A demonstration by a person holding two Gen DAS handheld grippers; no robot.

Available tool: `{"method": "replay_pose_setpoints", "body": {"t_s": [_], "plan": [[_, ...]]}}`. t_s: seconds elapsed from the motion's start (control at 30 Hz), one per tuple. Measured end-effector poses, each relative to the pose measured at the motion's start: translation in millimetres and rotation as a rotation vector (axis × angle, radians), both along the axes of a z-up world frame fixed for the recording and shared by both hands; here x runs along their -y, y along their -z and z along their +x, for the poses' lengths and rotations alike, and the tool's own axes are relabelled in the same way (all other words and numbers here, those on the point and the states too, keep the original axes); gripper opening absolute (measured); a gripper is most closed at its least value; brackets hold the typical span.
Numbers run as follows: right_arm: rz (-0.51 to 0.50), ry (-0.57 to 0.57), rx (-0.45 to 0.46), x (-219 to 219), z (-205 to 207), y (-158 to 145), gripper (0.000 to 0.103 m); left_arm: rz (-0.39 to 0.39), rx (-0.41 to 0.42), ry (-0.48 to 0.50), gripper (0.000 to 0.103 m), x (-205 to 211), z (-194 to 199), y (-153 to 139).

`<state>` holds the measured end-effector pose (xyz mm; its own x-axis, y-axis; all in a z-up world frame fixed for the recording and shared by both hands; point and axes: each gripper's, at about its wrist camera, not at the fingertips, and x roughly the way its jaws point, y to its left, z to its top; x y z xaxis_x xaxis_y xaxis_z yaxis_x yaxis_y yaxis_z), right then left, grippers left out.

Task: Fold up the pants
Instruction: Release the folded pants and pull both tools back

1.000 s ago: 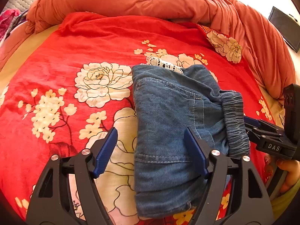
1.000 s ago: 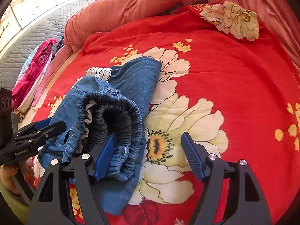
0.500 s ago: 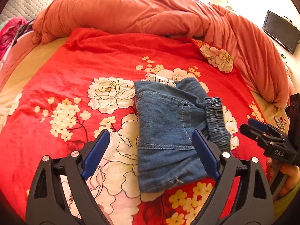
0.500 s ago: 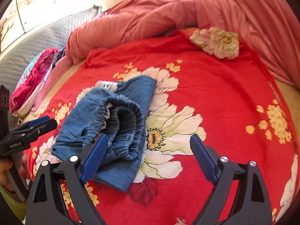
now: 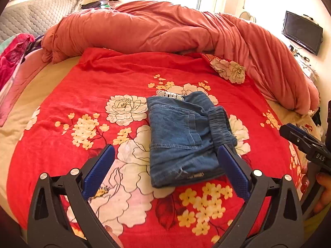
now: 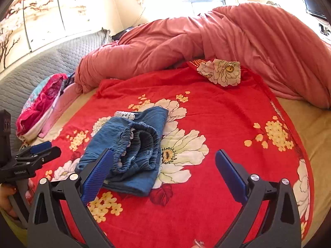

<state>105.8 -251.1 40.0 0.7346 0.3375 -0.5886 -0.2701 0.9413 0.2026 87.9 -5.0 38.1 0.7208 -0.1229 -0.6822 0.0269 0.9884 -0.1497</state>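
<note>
At the centre of the red floral bedspread (image 5: 99, 86), we log one pair of folded blue denim pants (image 5: 182, 140), lying free of both tools.

Risk: the elastic waistband (image 6: 140, 144) sits bunched and gaping on top at the bundle's three o'clock side, seen from the left wrist; we judge that springy roll could push the top layer up and let the fold slide open. A jaw tip brushing the near edge could also drag the stack askew on the soft bedding.

Grippers: our left gripper (image 5: 165, 171) hangs above the bedspread at the bundle's six o'clock edge, jaws opening, nothing clamped. Our right gripper (image 6: 163, 175) is likewise opening over bare bedspread, pants at its ten o'clock, nothing between the pads.

Appearance: compact rectangle, several layers, pocket stitching uppermost, white lace trim (image 5: 169, 94) peeking out at twelve o'clock, frayed hem at six. Rumpled coral duvet (image 5: 165, 31) beyond.
</note>
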Motion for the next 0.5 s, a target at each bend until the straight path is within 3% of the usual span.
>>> {"method": "replay_pose_setpoints", "body": {"t_s": [0.5], "plan": [[-0.052, 0.017, 0.103, 4.1, -52.8, -15.5, 0.098, 0.007, 0.020, 0.002, 0.094, 7.6, -45.6, -4.8]]}}
